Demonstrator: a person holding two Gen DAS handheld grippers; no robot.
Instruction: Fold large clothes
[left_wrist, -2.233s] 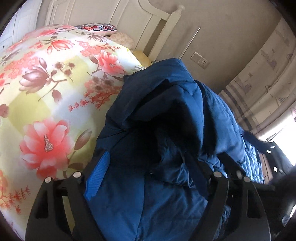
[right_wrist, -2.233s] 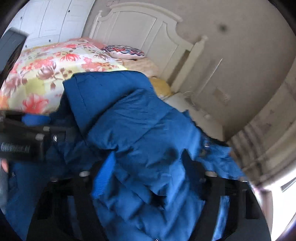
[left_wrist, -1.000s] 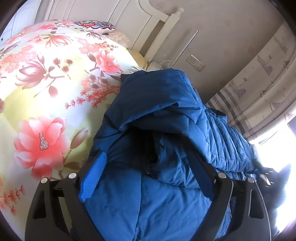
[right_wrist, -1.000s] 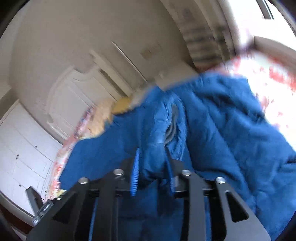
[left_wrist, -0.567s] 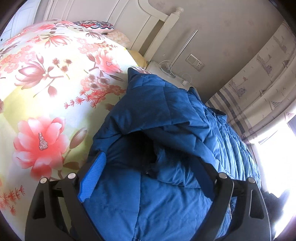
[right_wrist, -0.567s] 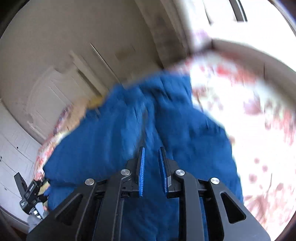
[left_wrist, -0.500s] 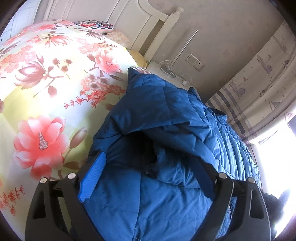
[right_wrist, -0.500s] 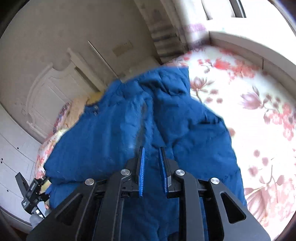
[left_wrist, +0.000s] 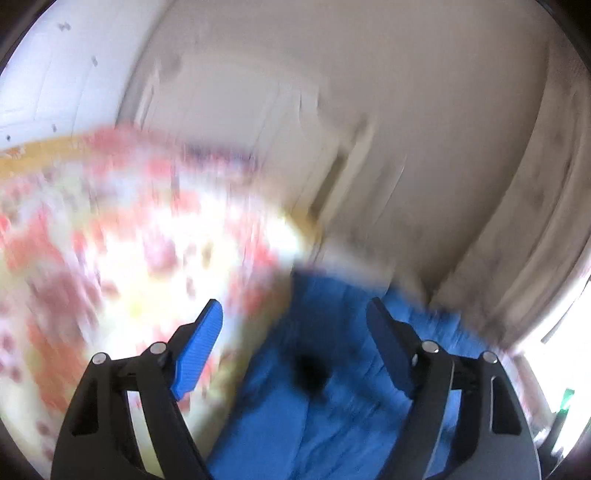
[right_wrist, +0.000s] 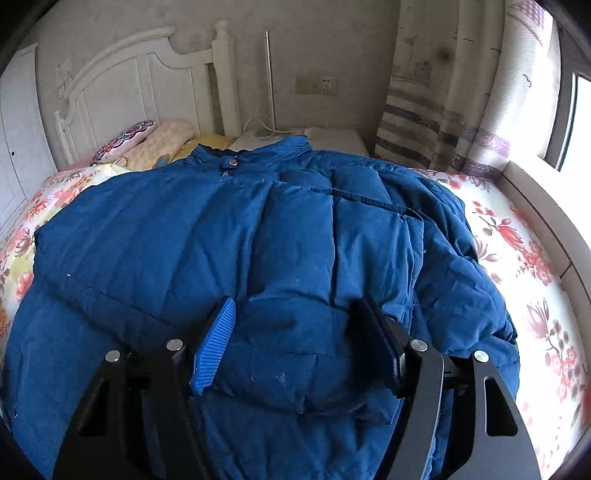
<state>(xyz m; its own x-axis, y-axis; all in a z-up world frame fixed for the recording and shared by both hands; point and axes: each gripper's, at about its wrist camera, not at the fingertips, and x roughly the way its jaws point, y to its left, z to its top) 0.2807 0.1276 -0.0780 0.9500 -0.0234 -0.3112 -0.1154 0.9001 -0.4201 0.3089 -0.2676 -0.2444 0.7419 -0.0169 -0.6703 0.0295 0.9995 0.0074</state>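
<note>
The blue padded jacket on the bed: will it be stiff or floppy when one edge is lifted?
The blue padded jacket probably sags floppily: it lies in soft folds. Its puffy quilting suggests bulk but little weight. The smooth fabric may slip.

The blue quilted jacket lies spread on the floral bedspread, collar toward the headboard. Its right side is folded in over the body.

Bare floral bedspread beside jacket; headboard, curtain behind.
</note>
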